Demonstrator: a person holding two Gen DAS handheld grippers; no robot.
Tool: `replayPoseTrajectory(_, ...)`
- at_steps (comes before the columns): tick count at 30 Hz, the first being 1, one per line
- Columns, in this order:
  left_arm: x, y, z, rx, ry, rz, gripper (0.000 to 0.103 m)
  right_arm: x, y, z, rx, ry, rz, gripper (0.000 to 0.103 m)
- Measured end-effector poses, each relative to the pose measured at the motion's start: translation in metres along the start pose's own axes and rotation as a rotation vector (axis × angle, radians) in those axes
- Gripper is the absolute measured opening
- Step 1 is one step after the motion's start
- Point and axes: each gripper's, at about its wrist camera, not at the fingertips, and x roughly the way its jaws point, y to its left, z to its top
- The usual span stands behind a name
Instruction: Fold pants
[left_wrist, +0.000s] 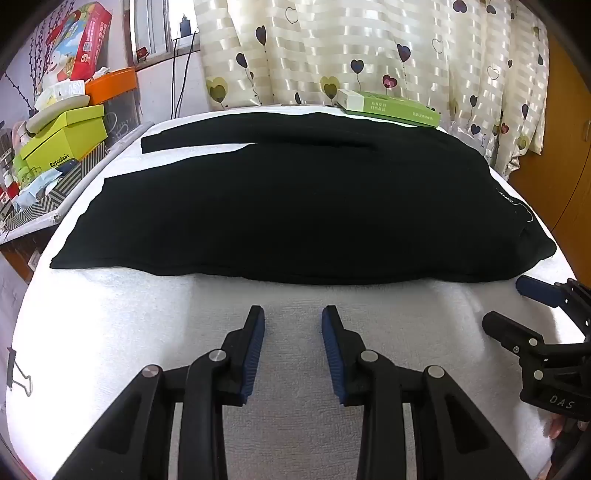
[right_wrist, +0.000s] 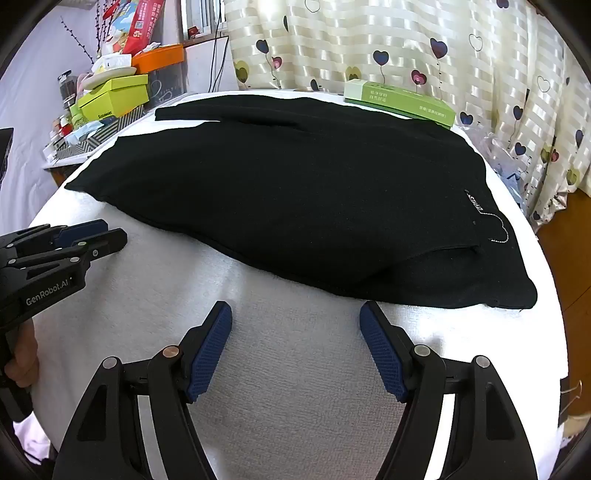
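Black pants (left_wrist: 295, 206) (right_wrist: 295, 192) lie spread flat across a white towel-covered table (left_wrist: 147, 317) (right_wrist: 288, 369), waistband to the right, both legs running left with a thin gap between them at the far left. My left gripper (left_wrist: 293, 317) stands open over bare towel, just short of the pants' near edge, nothing between its fingers. My right gripper (right_wrist: 295, 314) is open too, wider, near the waistband's near corner and touching no cloth. Each gripper shows in the other's view: the right gripper (left_wrist: 513, 306) at the right edge, the left gripper (right_wrist: 114, 232) at the left edge.
A green box (left_wrist: 388, 107) (right_wrist: 399, 99) sits at the table's far edge behind the pants. Stacked boxes and clutter (left_wrist: 62, 144) (right_wrist: 110, 99) fill a shelf to the far left. A heart-patterned curtain (left_wrist: 369, 48) hangs behind. A binder clip (left_wrist: 18, 376) grips the towel's left edge.
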Motion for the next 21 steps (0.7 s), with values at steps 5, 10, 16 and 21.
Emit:
replayPoseTrajectory(5,-0.0001,-0.0006,-0.0001,0.005,-0.001,0.006,0.035,0.0,0.0,0.0002,-0.001,0.001,-0.001,0.072)
replayPoseTrajectory(10,-0.0001,-0.0005,0.0,0.005,-0.001,0.007,0.035,-0.0002,0.0004,0.0003,-0.001,0.001,-0.002,0.072)
replayPoseTrajectory(16,-0.0001,-0.0004,0.0,0.008,-0.001,0.009,0.035,-0.0004,0.0011,0.0003,-0.001,0.001,-0.001,0.072)
replayPoseTrajectory(21,-0.0001,-0.0005,0.0,0.009,-0.001,0.01,0.035,-0.0005,0.001,0.0002,-0.001,0.001,-0.001,0.072)
